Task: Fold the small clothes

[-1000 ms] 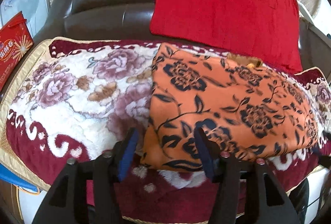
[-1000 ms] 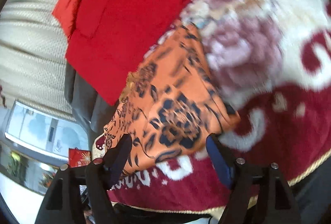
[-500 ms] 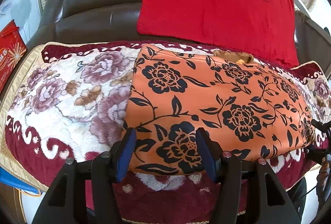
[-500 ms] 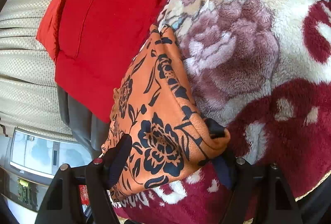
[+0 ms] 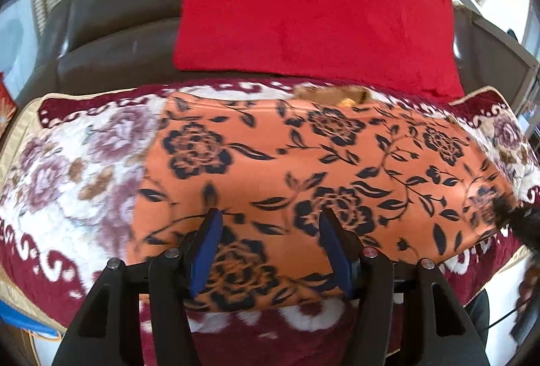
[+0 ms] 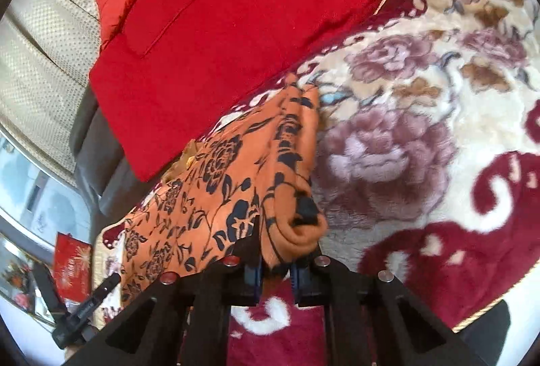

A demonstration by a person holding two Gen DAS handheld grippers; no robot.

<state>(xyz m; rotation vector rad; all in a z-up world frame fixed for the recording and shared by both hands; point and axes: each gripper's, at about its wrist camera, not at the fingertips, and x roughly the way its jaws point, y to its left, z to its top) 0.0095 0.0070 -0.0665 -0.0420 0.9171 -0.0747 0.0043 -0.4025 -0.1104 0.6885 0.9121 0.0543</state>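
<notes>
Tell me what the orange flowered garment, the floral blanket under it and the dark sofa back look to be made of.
Orange garment with black flower print: soft matte knit, probably fleece or brushed jersey; it bunches in rounded folds.
Cream and maroon floral blanket: plush pile, likely synthetic; fuzzy fibres show.
Dark brown sofa back: leather or imitation leather; smooth with sheen.

Black grippers (image 5: 270, 247), blue pads (image 5: 207, 247)

One orange floral garment (image 5: 303, 170), one red cloth (image 5: 314, 11), one flowered plush blanket (image 5: 77, 163), one brown leather sofa (image 5: 118, 28), one red box (image 6: 72, 268), and two hand-held grippers: left (image 5: 270, 244), right (image 6: 275, 271).
</notes>
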